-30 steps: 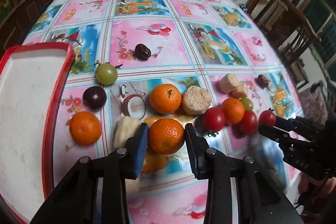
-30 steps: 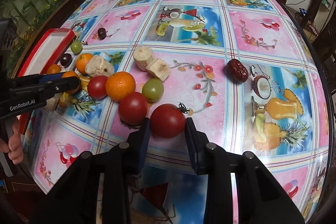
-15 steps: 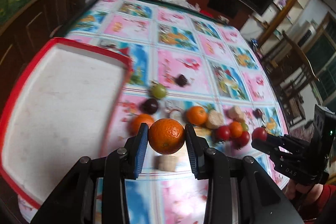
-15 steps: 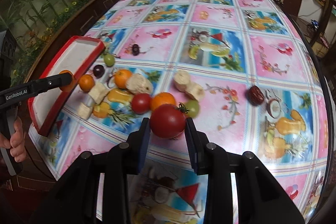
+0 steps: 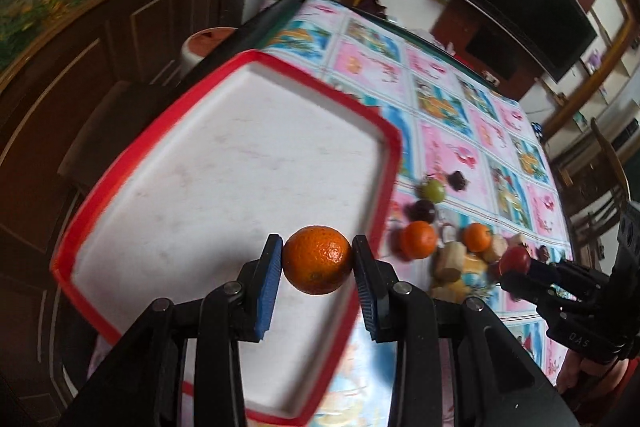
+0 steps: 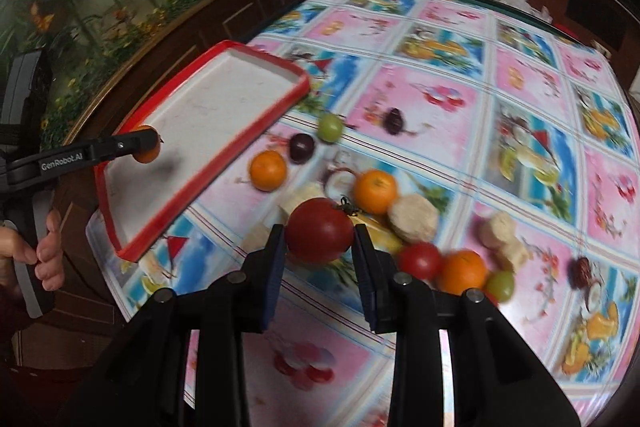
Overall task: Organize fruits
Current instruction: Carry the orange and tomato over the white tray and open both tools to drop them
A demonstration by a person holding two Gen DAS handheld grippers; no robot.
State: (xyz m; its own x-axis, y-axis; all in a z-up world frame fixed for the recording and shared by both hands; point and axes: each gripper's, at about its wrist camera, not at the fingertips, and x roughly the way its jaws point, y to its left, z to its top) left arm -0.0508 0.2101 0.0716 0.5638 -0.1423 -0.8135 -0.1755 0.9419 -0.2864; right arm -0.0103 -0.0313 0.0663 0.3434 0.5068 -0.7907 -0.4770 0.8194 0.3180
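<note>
My left gripper (image 5: 317, 267) is shut on an orange (image 5: 318, 259) and holds it in the air above the red-rimmed white tray (image 5: 224, 187), near its right rim. The same orange (image 6: 147, 153) shows over the tray (image 6: 208, 115) in the right wrist view. My right gripper (image 6: 319, 247) is shut on a red tomato (image 6: 319, 230), lifted above the fruit on the table. It also shows in the left wrist view (image 5: 516, 267), right of the tray.
Loose fruit lies on the patterned tablecloth (image 6: 440, 99): oranges (image 6: 268, 170) (image 6: 375, 191), a green grape (image 6: 330, 127), a dark plum (image 6: 301, 147), banana pieces (image 6: 500, 235), a tomato (image 6: 420, 259). Wooden cabinets (image 5: 120, 39) stand left of the table; chairs (image 5: 600, 187) stand at the right.
My left gripper has lifted the orange off the table and carried it left over the tray. My right gripper has lifted the tomato and moved left above the fruit.
</note>
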